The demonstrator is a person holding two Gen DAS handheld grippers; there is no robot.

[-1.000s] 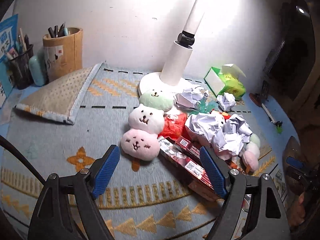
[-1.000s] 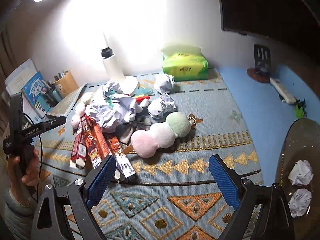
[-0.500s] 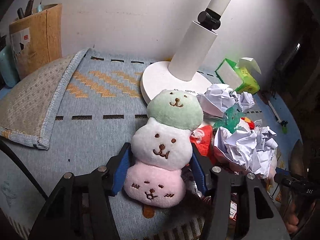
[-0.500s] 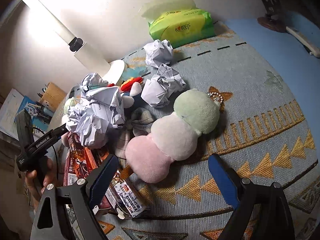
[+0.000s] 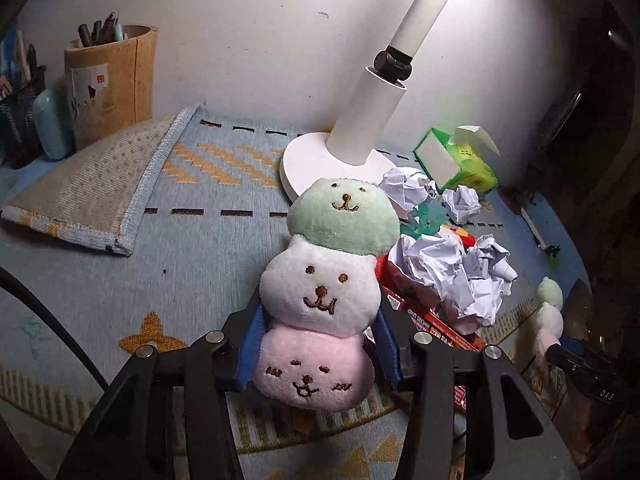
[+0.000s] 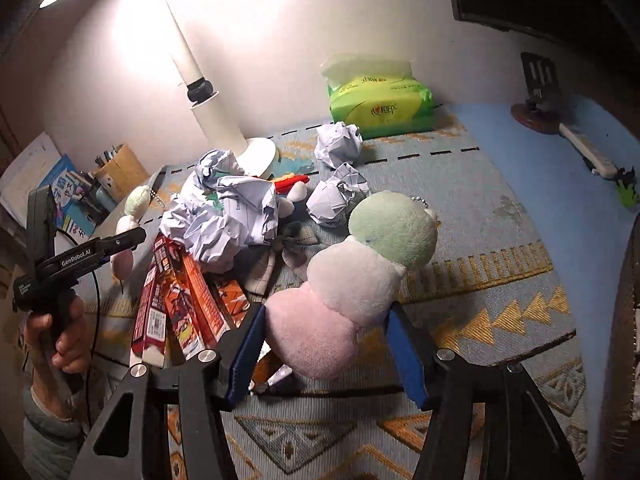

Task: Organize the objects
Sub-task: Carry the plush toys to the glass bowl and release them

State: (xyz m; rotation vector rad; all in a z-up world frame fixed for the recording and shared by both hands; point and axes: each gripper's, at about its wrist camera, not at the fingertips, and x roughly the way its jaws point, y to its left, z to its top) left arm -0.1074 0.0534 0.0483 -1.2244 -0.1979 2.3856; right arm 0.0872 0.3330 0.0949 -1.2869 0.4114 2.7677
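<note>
Left claw: the left gripper [image 5: 318, 354] has its blue pads against both sides of a 3-ball plush toy with stitched faces (pink, white, green) [image 5: 324, 288], and the jaws are closing further on the pink and white balls; the toy is gripped.
Left toy position: it stands up between the jaws in front of the white desk lamp base [image 5: 304, 160]; in the right wrist view it appears to hang clear of the patterned blue-and-orange woven mat [image 5: 192, 240], though I cannot tell for sure.
Right claw: the right gripper [image 6: 324, 348] brackets the pink end of a 2nd 3-ball plush toy seen from its back [image 6: 352, 280]; the jaws are closing, the left pad touches the pink ball, the right pad appears just beside it, so no firm grip yet.
Right toy position: it lies tilted on the mat, green ball toward the green tissue pack [image 6: 380, 100].
Around the claws: crumpled white paper balls [image 6: 224, 216], red and orange flat boxes [image 6: 180, 300] and small odds lie heaped together between the 2 toys.
Done so far: judged from this, only 2 toys are being taken up; nothing looks sorted.
Left to do: place both toys, then clear the paper, boxes and scraps; most of the task remains.
</note>
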